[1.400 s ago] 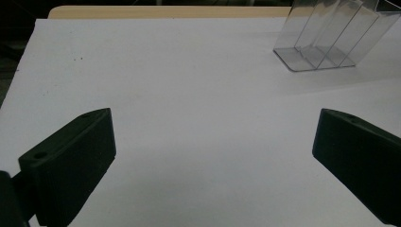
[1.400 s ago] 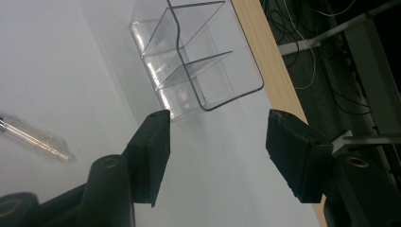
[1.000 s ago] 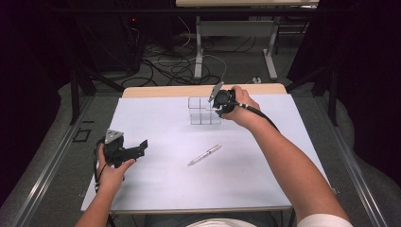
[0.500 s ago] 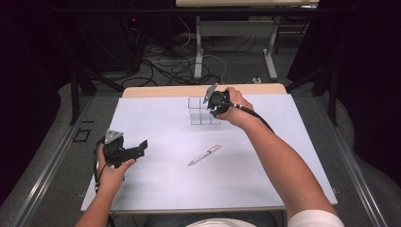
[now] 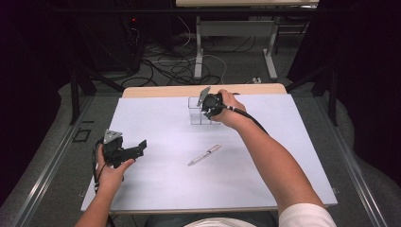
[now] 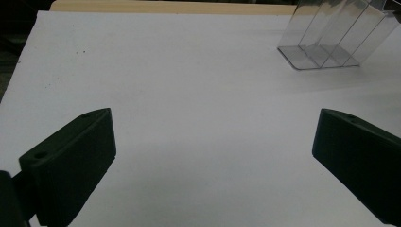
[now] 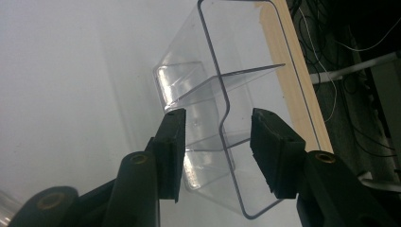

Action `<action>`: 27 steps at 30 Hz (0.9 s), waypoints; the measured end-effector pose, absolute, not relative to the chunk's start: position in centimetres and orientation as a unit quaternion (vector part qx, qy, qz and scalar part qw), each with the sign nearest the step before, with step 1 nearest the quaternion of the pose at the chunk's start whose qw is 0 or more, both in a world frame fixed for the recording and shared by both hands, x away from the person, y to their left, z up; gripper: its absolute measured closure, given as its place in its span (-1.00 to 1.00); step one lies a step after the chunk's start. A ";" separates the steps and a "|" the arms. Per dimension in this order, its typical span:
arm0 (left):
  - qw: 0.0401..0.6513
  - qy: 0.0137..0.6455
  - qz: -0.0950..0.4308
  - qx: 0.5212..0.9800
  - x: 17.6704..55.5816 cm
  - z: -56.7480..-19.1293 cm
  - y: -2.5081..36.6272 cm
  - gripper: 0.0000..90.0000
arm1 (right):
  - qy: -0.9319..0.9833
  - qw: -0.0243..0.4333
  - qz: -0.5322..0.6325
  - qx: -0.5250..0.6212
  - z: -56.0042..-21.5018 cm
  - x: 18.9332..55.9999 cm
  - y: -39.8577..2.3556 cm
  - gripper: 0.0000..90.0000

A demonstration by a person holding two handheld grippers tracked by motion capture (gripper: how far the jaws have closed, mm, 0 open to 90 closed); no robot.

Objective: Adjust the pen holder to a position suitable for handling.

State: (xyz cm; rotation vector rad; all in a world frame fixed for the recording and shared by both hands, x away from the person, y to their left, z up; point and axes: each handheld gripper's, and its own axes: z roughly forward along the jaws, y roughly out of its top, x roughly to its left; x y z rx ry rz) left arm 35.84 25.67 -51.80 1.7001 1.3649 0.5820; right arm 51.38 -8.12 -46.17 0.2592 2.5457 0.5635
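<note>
A clear plastic divided container [image 5: 195, 116] stands at the far middle of the white table sheet [image 5: 293, 142]. My right gripper [image 5: 207, 112] points down over it. In the right gripper view the right gripper [image 7: 217, 118] is open, one jaw on each side of a container [image 7: 189, 85] wall, with a gap on both sides. A silver pen [image 5: 204, 154] lies alone on the sheet, nearer the person. My left gripper [image 5: 141, 146] hovers at the left of the sheet. In the left gripper view it [image 6: 215, 118] is wide open and holds nothing, with the container [image 6: 331, 42] far off.
The table's wooden edge [image 5: 165, 91] shows beyond the sheet. Cables and desk legs [image 5: 198, 52] lie on the floor behind the table. Metal rails [image 5: 52, 161] run along both sides.
My right gripper has shifted slightly left and settled over the clear container. The left gripper and the pen have stayed put.
</note>
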 end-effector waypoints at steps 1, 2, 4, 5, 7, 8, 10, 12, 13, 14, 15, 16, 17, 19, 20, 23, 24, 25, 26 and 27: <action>0.428 0.547 0.232 0.681 35.8 -51.8 25.7 -0.99 | 0.939 0.258 0.208 0.096 -46.3 51.5 -8.0 0.24; 0.429 0.549 0.232 0.679 35.8 -51.9 25.7 -0.99 | 0.939 0.259 0.208 0.094 -46.5 51.6 -7.9 0.25; 0.428 0.549 0.232 0.679 35.9 -51.9 25.7 -0.99 | 0.938 0.263 0.207 0.086 -46.7 51.8 -7.7 0.25; 0.427 0.548 0.231 0.681 35.9 -51.9 25.7 -0.99 | 0.938 0.263 0.207 0.086 -46.7 51.8 -7.7 0.25; 0.427 0.549 0.230 0.681 35.9 -51.9 25.7 -0.99 | 0.939 0.262 0.204 0.083 -47.0 51.8 -7.5 0.26; 0.427 0.549 0.230 0.681 35.9 -51.9 25.7 -0.99 | 0.939 0.264 0.204 0.079 -47.1 51.9 -7.4 0.26; 0.427 0.548 0.230 0.681 35.9 -51.9 25.7 -0.99 | 0.939 0.264 0.206 0.081 -47.1 51.8 -7.3 0.26; 0.427 0.548 0.231 0.681 35.9 -51.9 25.7 -0.99 | 0.940 0.260 0.208 0.079 -47.2 51.9 -7.1 0.31; 0.427 0.548 0.230 0.681 35.9 -51.9 25.7 -0.99 | 0.940 0.260 0.209 0.072 -47.3 51.9 -7.1 0.32; 0.427 0.548 0.230 0.681 35.9 -51.9 25.7 -0.99 | 0.941 0.257 0.208 0.074 -47.3 51.8 -7.0 0.34; 0.427 0.548 0.230 0.681 35.9 -51.9 25.7 -0.99 | 0.941 0.257 0.207 0.073 -47.3 51.8 -6.9 0.36; 0.428 0.547 0.230 0.681 35.9 -51.9 25.7 -0.99 | 0.942 0.255 0.206 0.073 -47.3 51.7 -6.9 0.37; 0.428 0.547 0.230 0.681 35.9 -51.9 25.7 -0.99 | 0.943 0.254 0.204 0.068 -47.3 51.7 -6.9 0.38; 0.428 0.548 0.230 0.681 35.9 -52.0 25.7 -0.99 | 0.943 0.256 0.202 0.067 -47.3 51.7 -6.9 0.40; 0.427 0.548 0.230 0.682 35.9 -51.9 25.7 -0.99 | 0.943 0.258 0.200 0.064 -47.2 51.7 -6.9 0.44; 0.427 0.548 0.229 0.682 35.9 -51.9 25.7 -0.99 | 0.944 0.258 0.198 0.060 -47.2 51.7 -6.9 0.48; 0.427 0.548 0.229 0.682 35.9 -51.9 25.7 -0.99 | 0.943 0.261 0.196 0.060 -47.2 51.6 -6.8 0.53; 0.426 0.548 0.229 0.683 35.9 -51.9 25.6 -0.99 | 0.945 0.259 0.194 0.056 -47.1 51.6 -6.8 0.55; 0.425 0.547 0.228 0.684 35.9 -51.9 25.6 -0.99 | 0.945 0.259 0.194 0.056 -47.1 51.6 -6.8 0.55; 0.425 0.548 0.228 0.683 35.9 -51.9 25.6 -0.99 | 0.945 0.259 0.194 0.053 -47.1 51.6 -6.8 0.58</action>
